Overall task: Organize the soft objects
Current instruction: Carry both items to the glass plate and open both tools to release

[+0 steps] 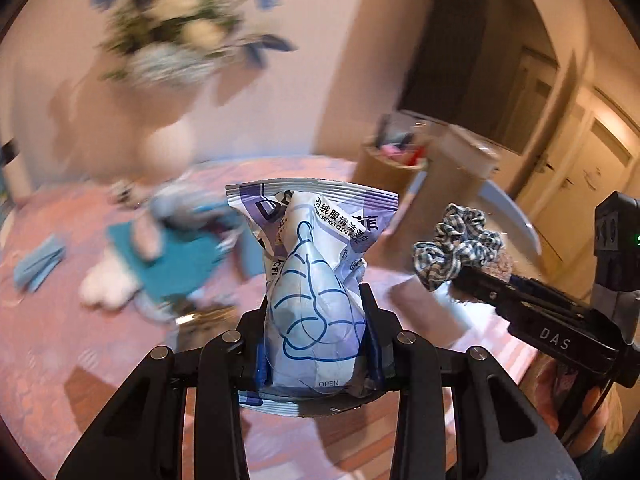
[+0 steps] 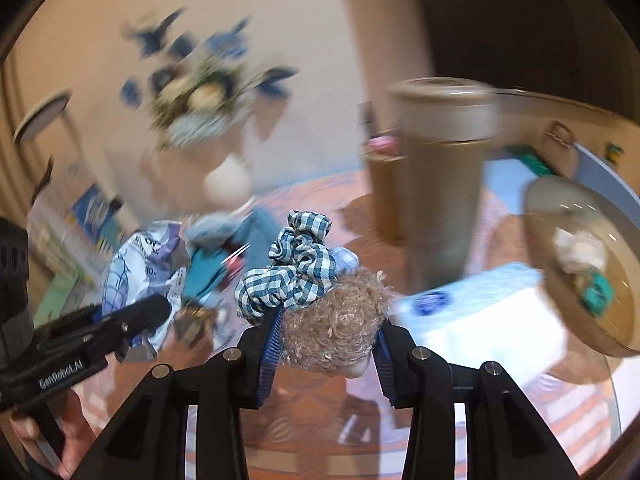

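A blue, white and purple wipes packet (image 1: 316,240) stands upright between the jaws of my left gripper (image 1: 318,300), which is shut on its lower half. The same packet (image 2: 132,264) and left gripper (image 2: 156,308) show at the left of the right wrist view. My right gripper (image 2: 330,320) is shut on a fuzzy tan scrunchie (image 2: 336,320), and a blue-and-white checked scrunchie (image 2: 296,268) rides on top of it. In the left wrist view the right gripper (image 1: 464,276) carries the checked scrunchie (image 1: 456,248) at the right, lifted off the pink patterned table (image 1: 60,320).
Teal cloth (image 1: 180,260), a white plush lump (image 1: 106,286) and other soft items lie blurred on the table. A tall tan bin (image 2: 444,160) stands ahead, with a basket (image 1: 396,152) of coloured things behind it. A vase of flowers (image 1: 180,32), a white tissue pack (image 2: 480,312) and a round dish (image 2: 580,264) are nearby.
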Demonstrator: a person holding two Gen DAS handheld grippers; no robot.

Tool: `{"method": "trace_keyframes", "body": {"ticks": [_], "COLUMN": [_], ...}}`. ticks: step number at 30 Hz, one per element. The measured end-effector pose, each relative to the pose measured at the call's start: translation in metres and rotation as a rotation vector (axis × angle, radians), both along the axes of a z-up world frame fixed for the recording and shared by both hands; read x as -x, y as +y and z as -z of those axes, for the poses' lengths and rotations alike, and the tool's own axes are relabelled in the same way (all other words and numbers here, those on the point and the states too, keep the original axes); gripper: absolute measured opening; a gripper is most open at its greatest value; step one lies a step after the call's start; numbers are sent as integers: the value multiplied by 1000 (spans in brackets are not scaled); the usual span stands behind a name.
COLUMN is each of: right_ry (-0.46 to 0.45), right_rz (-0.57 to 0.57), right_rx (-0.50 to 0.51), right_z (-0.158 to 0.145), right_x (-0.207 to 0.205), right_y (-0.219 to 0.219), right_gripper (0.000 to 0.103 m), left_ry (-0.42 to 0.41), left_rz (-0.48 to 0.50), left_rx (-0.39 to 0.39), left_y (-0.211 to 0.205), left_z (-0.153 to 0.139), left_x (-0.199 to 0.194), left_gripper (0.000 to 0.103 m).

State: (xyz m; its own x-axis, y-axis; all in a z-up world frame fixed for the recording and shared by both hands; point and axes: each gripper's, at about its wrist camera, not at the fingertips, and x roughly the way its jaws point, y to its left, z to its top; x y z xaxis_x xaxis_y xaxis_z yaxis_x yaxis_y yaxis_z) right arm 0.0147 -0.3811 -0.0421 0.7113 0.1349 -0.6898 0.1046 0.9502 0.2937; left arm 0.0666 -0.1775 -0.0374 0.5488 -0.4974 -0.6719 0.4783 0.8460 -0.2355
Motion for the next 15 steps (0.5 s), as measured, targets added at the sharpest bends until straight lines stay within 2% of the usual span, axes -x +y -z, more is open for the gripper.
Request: {"method": "trace_keyframes", "body": {"ticks": [15], "right_ry": [-56], "right_rz": [324], "right_rx": [-22], "right_z": [-19], "right_x": [57], "right_y": [-156], "right_gripper": [41], "left_ry": [-45], "left_rz": [303], "left_rx": [-36], "left_y": [-175], "left_z": [-24], "left_x": [26], "left_gripper": [33]}}
